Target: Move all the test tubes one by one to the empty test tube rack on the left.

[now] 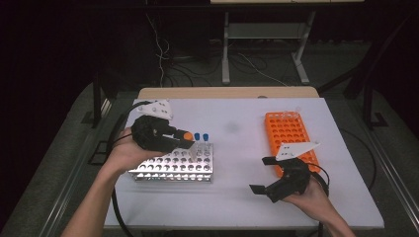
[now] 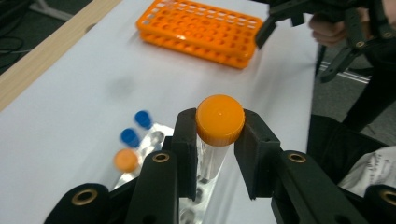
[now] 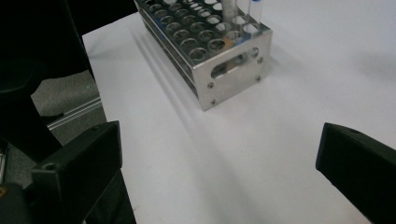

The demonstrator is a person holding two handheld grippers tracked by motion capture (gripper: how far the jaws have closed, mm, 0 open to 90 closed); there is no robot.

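Centrally, the left gripper [image 2: 219, 140] clamps an orange-capped tube [image 2: 219, 120] above the metal rack [image 1: 173, 168]; lower right, the right gripper [image 1: 264, 174] gapes apart.

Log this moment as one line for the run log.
left gripper: shut on orange-capped tube | above metal rack | right gripper: open, idle | orange rack: empty

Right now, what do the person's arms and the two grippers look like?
Both forearms are bare, with no sleeves in view. The left gripper and right gripper are black, each with two blocky jaws, brass-ringed pivot holes, a pale three-cornered top plate and a trailing black cable.
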